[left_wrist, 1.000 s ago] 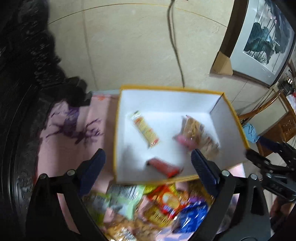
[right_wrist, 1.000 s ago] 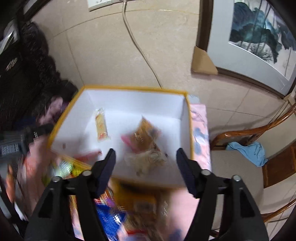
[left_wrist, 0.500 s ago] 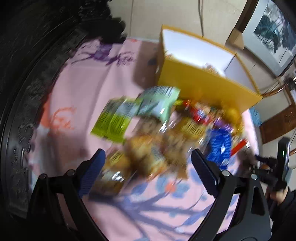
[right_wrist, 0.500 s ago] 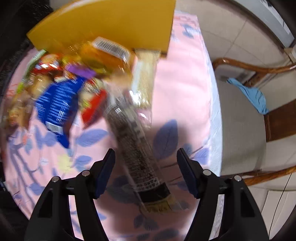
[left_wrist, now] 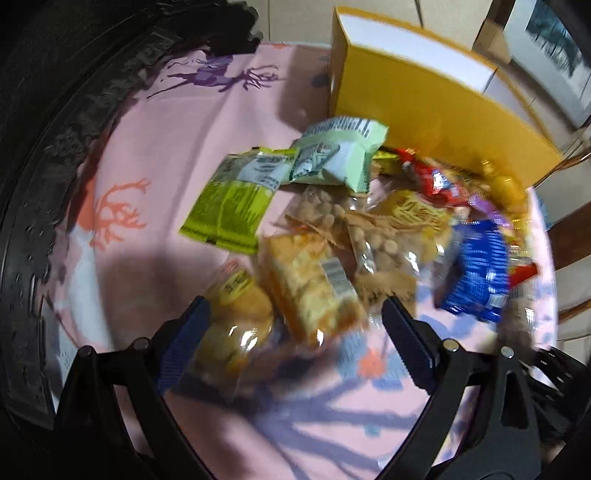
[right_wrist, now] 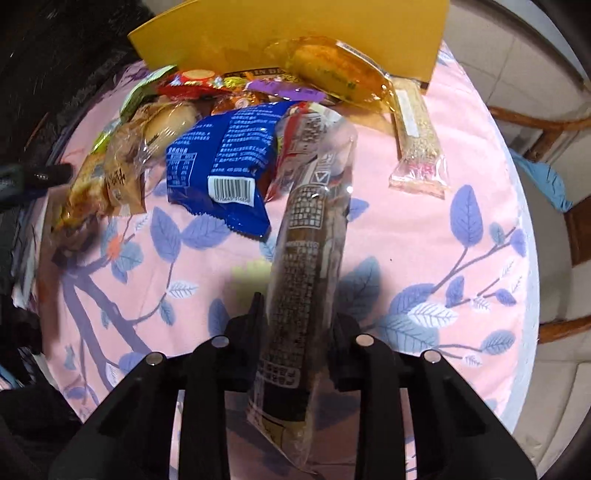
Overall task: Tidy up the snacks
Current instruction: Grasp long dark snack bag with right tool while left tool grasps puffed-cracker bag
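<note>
right tongs (right_wrist: 295,325) clamp long dark snack tube (right_wrist: 306,258) | left tongs (left_wrist: 295,332) spread over orange packet (left_wrist: 314,288)

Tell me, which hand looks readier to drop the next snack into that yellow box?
The right. Its gripper is already shut on the long dark snack packet, so it probably only needs carrying to the yellow box. The left gripper is open over the bread packets, gripping nothing.

a long dark-brown snack pack (right_wrist: 306,258) in clear wrap runs from 6 o'clock toward 12, ending at the snack pile (right_wrist: 229,122) before the yellow box (right_wrist: 258,33).
</note>
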The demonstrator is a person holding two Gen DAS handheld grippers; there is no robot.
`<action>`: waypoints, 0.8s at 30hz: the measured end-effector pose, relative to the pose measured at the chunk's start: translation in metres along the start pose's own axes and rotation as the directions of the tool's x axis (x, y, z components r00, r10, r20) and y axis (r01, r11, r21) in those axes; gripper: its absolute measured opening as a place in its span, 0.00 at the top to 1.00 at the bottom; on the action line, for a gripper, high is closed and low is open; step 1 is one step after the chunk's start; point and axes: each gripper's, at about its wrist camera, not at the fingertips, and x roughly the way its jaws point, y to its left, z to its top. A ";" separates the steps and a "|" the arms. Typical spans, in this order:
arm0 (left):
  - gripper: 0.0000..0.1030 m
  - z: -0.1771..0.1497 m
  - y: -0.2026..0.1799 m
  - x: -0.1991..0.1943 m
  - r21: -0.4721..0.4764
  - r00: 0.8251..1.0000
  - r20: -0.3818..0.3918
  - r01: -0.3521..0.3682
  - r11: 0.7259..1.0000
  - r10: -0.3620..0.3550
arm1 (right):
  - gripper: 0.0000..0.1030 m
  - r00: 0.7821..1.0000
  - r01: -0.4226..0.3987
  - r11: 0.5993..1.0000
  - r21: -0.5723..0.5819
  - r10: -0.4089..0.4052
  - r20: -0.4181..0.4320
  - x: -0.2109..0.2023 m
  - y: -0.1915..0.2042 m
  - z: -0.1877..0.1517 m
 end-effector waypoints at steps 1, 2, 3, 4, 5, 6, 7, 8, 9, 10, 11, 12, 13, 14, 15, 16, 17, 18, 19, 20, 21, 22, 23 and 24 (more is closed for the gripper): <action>0.08 0.001 -0.004 0.007 0.010 1.000 -0.009 -0.022 1.000 0.022 | 0.70 1.000 0.001 1.000 -0.001 -0.001 -0.002 -0.001 -0.004 0.001; 0.08 0.003 -0.008 0.017 0.024 0.998 -0.028 -0.060 0.998 0.061 | 0.70 1.000 0.001 1.000 -0.001 -0.001 -0.004 -0.001 -0.004 -0.001; 0.08 0.002 -0.008 0.022 0.028 0.997 -0.038 -0.069 0.997 0.070 | 0.70 1.000 0.001 1.000 0.000 -0.001 -0.004 -0.001 -0.002 0.000; 0.08 0.002 -0.008 0.026 0.018 0.996 -0.034 -0.077 0.997 0.078 | 0.70 1.000 -0.001 1.000 0.003 0.001 -0.003 -0.001 -0.002 -0.001; 0.08 0.001 -0.008 0.027 0.007 0.996 -0.026 -0.085 0.996 0.085 | 0.70 1.000 -0.003 1.000 0.006 0.003 -0.003 -0.001 0.000 -0.005; 0.08 0.002 -0.009 0.027 0.006 0.995 -0.021 -0.095 0.995 0.095 | 0.70 1.000 -0.006 1.000 0.011 0.006 -0.002 -0.001 0.000 -0.005; 0.08 0.002 -0.010 0.027 0.010 0.995 -0.016 -0.102 0.995 0.102 | 0.70 1.000 -0.009 1.000 0.014 0.009 -0.003 -0.002 0.000 0.003; 0.16 0.004 -0.011 0.026 0.016 0.995 -0.011 -0.098 0.995 0.098 | 0.70 1.000 -0.010 1.000 0.016 0.010 -0.004 -0.002 0.000 0.002; 0.41 0.004 -0.012 0.024 0.016 0.997 -0.008 -0.081 0.997 0.081 | 0.70 1.000 -0.009 1.000 0.015 0.009 -0.009 -0.002 0.000 0.000; 0.45 0.004 -0.011 0.021 0.015 0.998 -0.012 -0.060 0.998 0.061 | 0.70 1.000 -0.008 1.000 0.014 0.008 -0.017 -0.003 0.000 0.000; 0.47 0.004 -0.009 0.019 0.008 0.998 -0.011 -0.062 0.998 0.063 | 0.70 1.000 -0.009 1.000 0.016 0.010 -0.023 -0.005 -0.003 -0.002; 0.47 0.003 -0.005 0.018 -0.001 0.998 -0.014 -0.056 0.998 0.056 | 0.70 1.000 -0.011 1.000 0.019 0.012 -0.027 -0.006 -0.005 0.000; 0.47 0.001 -0.003 0.021 0.000 0.998 -0.037 -0.044 0.999 0.044 | 0.69 0.999 -0.013 1.000 0.022 0.014 -0.029 -0.006 -0.007 -0.001; 0.46 -0.001 -0.002 0.023 0.008 0.998 -0.046 -0.044 0.999 0.044 | 0.69 0.999 -0.013 1.000 0.023 0.014 -0.031 -0.005 -0.005 0.002; 0.44 -0.003 -0.004 0.027 0.025 0.996 -0.059 -0.060 0.998 0.062 | 0.69 0.999 -0.012 1.000 0.023 0.013 -0.034 -0.004 -0.004 0.004; 0.44 -0.004 -0.009 0.029 0.049 0.995 -0.053 -0.080 0.996 0.082 | 0.68 0.999 -0.010 1.000 0.023 0.011 -0.035 -0.003 -0.002 0.005; 0.42 -0.004 -0.016 0.033 0.078 0.993 -0.055 -0.101 0.992 0.105 | 0.67 0.999 -0.009 1.000 0.023 0.009 -0.038 -0.001 0.001 0.008; 0.42 -0.004 -0.021 0.036 0.097 0.991 -0.054 -0.117 0.988 0.123 | 0.67 0.999 -0.006 1.000 0.024 0.007 -0.039 0.000 0.001 0.010; 0.41 -0.003 -0.026 0.043 0.111 0.989 -0.074 -0.116 0.987 0.125 | 0.67 0.999 -0.003 1.000 0.024 0.004 -0.041 0.000 0.002 0.012; 0.41 -0.002 -0.024 0.042 0.085 0.991 -0.059 -0.111 0.990 0.116 | 0.67 0.999 -0.002 1.000 0.024 0.003 -0.042 0.001 0.003 0.012; 0.41 -0.001 -0.020 0.044 0.055 0.993 -0.062 -0.093 0.994 0.097 | 0.67 0.999 -0.001 1.000 0.024 0.002 -0.043 0.001 0.004 0.013; 0.42 -0.002 -0.017 0.045 0.038 0.995 -0.067 -0.078 0.996 0.080 | 0.68 0.999 0.004 1.000 0.024 -0.003 -0.041 0.001 0.004 0.013; 0.50 -0.003 -0.015 0.045 0.028 0.996 -0.068 -0.055 0.998 0.057 | 0.69 0.999 0.008 1.000 0.026 -0.007 -0.041 0.001 0.004 0.012; 0.53 -0.004 -0.014 0.045 0.025 0.997 -0.068 -0.033 0.999 0.035 | 0.70 0.999 0.012 0.999 0.031 -0.011 -0.037 0.000 0.004 0.012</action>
